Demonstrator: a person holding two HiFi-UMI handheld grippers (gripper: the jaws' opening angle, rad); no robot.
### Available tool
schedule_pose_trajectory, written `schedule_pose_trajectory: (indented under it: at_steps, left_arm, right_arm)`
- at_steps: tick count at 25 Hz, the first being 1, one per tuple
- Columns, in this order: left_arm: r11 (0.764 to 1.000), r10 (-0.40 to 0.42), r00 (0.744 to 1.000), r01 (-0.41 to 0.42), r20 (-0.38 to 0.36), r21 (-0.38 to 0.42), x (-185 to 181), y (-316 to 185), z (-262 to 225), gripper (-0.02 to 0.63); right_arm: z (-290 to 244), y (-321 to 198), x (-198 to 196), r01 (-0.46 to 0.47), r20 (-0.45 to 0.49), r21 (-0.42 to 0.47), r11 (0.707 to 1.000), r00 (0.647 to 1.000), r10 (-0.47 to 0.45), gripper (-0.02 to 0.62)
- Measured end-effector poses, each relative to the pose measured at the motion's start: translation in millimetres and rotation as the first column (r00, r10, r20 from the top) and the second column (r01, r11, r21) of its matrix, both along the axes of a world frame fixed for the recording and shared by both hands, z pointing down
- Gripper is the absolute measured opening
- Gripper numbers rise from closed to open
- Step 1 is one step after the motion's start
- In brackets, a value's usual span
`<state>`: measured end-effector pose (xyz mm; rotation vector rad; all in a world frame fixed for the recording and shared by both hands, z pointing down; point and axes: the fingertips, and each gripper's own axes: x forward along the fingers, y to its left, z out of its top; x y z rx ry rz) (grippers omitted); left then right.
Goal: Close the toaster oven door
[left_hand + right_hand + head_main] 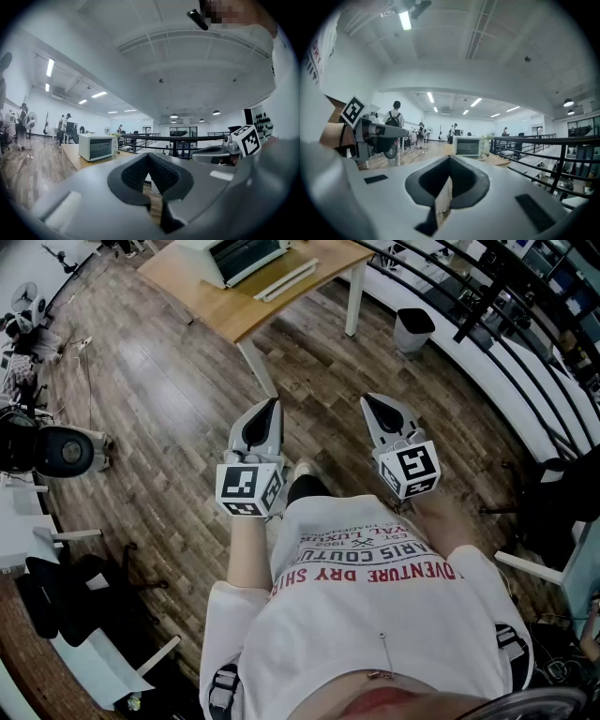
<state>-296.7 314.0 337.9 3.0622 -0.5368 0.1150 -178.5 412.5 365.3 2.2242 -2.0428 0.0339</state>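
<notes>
The white toaster oven [239, 256] stands on a wooden table [234, 306] far ahead of me across the floor. It also shows small in the left gripper view [97, 146] and the right gripper view [469, 146], where its glass front looks upright. My left gripper [273, 405] [149, 158] and right gripper [369, 399] [450, 161] are held side by side in front of the person's torso, well short of the table. Both point toward it with jaws together and nothing between them.
A long white flat piece [289, 278] lies on the table in front of the oven. A grey bin [412, 330] stands right of the table, by a black railing [497, 324]. A fan [58, 452] and chairs sit at the left. People [395, 123] stand far off.
</notes>
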Motion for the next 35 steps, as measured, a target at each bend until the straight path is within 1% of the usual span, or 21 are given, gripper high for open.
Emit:
schedule_pose_trajectory:
  at_steps: [3, 8, 15, 18, 19, 20, 21, 24, 29, 32, 35]
  left_arm:
    - [1.000, 0.007, 1.000, -0.007, 0.006, 0.013, 0, 1, -1, 0.012]
    - [1.000, -0.003, 1.000, 0.003, 0.005, -0.003, -2, 3, 2, 0.012]
    - [1.000, 0.004, 1.000, -0.004, 0.006, -0.020, 0, 13, 8, 0.012]
    - [0.999, -0.018, 1.000, 0.018, -0.010, -0.037, 2, 13, 12, 0.015]
    - [0.999, -0.027, 1.000, 0.027, -0.013, -0.044, 3, 12, 14, 0.034]
    - [0.998, -0.031, 0.999, 0.030, -0.010, -0.053, 6, 11, 17, 0.115]
    - [0.998, -0.030, 1.000, 0.030, -0.003, -0.062, 8, 9, 20, 0.180]
    - [0.996, -0.029, 0.999, 0.031, 0.022, -0.082, 15, 1, 28, 0.186]
    - [0.996, -0.025, 0.999, 0.027, 0.024, -0.088, 25, -20, 30, 0.186]
    - [0.996, -0.023, 0.999, 0.025, 0.024, -0.088, 33, -40, 32, 0.186]
    - [0.996, -0.024, 0.999, 0.027, 0.032, -0.085, 47, -70, 35, 0.186]
  right_arm:
    - [-1, -1, -2, 0.010, 0.007, 0.004, 1.000, 1.000, -0.010, -0.012]
    - [-2, 3, -4, 0.011, 0.009, 0.012, 1.000, 1.000, -0.011, -0.012]
    - [6, 18, 6, -0.050, 0.071, 0.024, 0.998, 0.996, 0.049, -0.012]
    - [12, 24, 11, -0.063, 0.083, 0.021, 0.998, 0.995, 0.061, -0.012]
    - [14, 26, 13, -0.068, 0.089, 0.019, 0.998, 0.994, 0.066, -0.012]
    - [16, 27, 16, -0.073, 0.095, 0.018, 0.997, 0.993, 0.071, -0.012]
    - [17, 27, 19, -0.078, 0.101, 0.016, 0.997, 0.992, 0.076, -0.012]
    - [23, 23, 28, -0.090, 0.113, 0.004, 0.996, 0.990, 0.089, -0.012]
    - [30, 2, 41, -0.100, 0.120, -0.017, 0.995, 0.988, 0.102, -0.012]
    - [33, -16, 49, -0.105, 0.119, -0.026, 0.994, 0.987, 0.107, -0.012]
    - [36, -46, 64, -0.111, 0.123, -0.039, 0.993, 0.986, 0.115, -0.012]
